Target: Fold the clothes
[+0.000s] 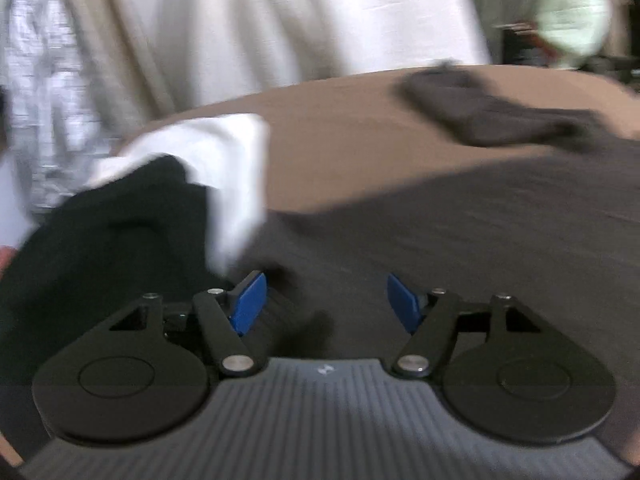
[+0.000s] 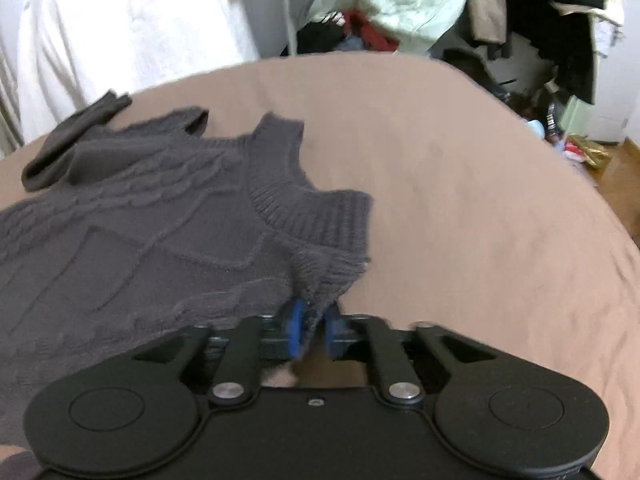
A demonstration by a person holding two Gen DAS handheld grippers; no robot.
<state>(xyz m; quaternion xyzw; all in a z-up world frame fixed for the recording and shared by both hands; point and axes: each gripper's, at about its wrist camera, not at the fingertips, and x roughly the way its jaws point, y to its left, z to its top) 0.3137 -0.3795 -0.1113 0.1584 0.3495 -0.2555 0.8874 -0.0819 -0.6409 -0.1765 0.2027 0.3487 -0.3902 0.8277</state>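
A dark grey cable-knit sweater (image 2: 140, 220) lies spread on the tan bed (image 2: 460, 200), its ribbed collar (image 2: 288, 184) facing the right wrist camera. My right gripper (image 2: 314, 326) is shut on a ribbed edge of the sweater beside the collar, and knit fabric bunches between the blue pads (image 2: 295, 326). In the blurred left wrist view the sweater (image 1: 460, 232) fills the near right, with a sleeve (image 1: 480, 116) folded across farther back. My left gripper (image 1: 326, 300) hangs open just above the knit with nothing between its blue pads (image 1: 250, 304).
A white garment (image 1: 224, 160) and a black garment (image 1: 112, 232) lie heaped at the bed's left side. Pale curtains (image 1: 280, 20) hang behind the bed. Piled clothes (image 2: 400, 8) and floor clutter (image 2: 580, 140) lie beyond the far edge.
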